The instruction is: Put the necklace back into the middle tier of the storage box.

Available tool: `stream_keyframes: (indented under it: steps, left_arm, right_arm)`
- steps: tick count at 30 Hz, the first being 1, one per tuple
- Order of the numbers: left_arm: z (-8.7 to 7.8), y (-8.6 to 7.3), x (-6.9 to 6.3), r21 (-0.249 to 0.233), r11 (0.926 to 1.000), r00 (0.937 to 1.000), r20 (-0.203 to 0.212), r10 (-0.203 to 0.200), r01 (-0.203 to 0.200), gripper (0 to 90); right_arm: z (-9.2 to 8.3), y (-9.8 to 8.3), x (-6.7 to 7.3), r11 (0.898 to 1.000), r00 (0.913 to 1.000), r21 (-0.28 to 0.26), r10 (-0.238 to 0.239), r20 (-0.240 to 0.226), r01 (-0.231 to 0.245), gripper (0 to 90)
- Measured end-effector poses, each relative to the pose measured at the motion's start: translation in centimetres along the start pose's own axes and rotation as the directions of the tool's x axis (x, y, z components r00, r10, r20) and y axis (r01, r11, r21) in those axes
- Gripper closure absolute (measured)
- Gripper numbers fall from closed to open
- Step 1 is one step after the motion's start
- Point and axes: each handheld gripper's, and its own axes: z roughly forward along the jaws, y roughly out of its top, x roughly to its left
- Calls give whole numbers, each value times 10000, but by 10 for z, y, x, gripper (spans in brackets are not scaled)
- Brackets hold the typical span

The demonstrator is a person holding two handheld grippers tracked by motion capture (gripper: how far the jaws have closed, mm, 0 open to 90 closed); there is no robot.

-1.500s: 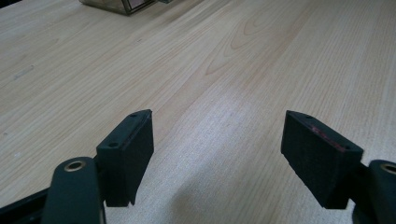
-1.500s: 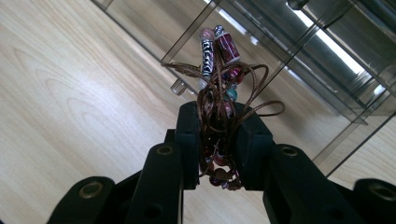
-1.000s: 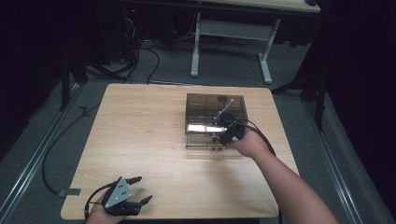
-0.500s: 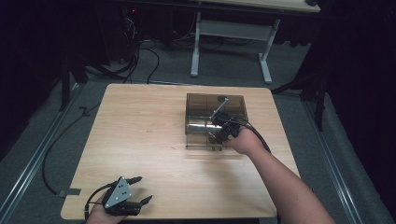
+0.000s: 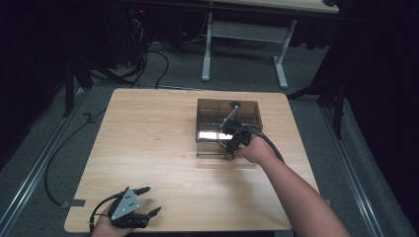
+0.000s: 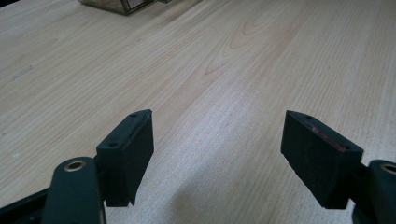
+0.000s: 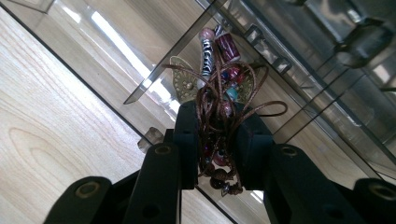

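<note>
- Left gripper point(image 5: 146, 201), high view: held in the person's left hand point(image 5: 107, 228) at the near left corner of the wooden table point(image 5: 148, 138), a grey three-cornered plate point(image 5: 125, 203) on top and a black cable point(image 5: 97, 210) looping beside it.
- Left gripper point(image 6: 217, 154), own view: two black jaws set wide apart with nothing between them; bare wood grain lies below, and a corner of the smoked box point(image 6: 119, 4) shows at the top edge.
- Smoked clear plastic organiser box point(image 5: 227, 118), high view: stands right of the table's middle, toward the far edge; its front drawer point(image 5: 213, 146) is pulled out toward the near edge.
- Right gripper point(image 5: 231, 140), high view: at the open drawer, held in the right hand point(image 5: 254, 150), whose forearm comes in from the near right corner.
- Right gripper point(image 7: 215, 135), own view: jaws closed on a bunch of brown-cord beaded jewellery point(image 7: 219, 100); the cords pass between the two pads, with small beads hanging below them.
- Jewellery detail: a brass-coloured filigree pendant point(image 7: 184, 84), a black-and-white striped bead point(image 7: 207, 51) and a dark red bead point(image 7: 229, 46) stand clear above the jaw tips, over the clear drawer wall point(image 7: 140, 60).
</note>
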Motion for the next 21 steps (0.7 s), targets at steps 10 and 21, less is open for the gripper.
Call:
stream_keyframes:
  steps: [10,21]
  left_arm:
    - [0,0,0,46,10000,10000,-3,28,-28,261]
    - [0,0,0,82,10000,10000,-26,52,-52,262]
  right_arm:
    - [-14,-4,-2,9990,9991,-371,241,-358,-255,647]
    - [-27,-2,-13,9918,9968,-998,792,-118,-799,666]
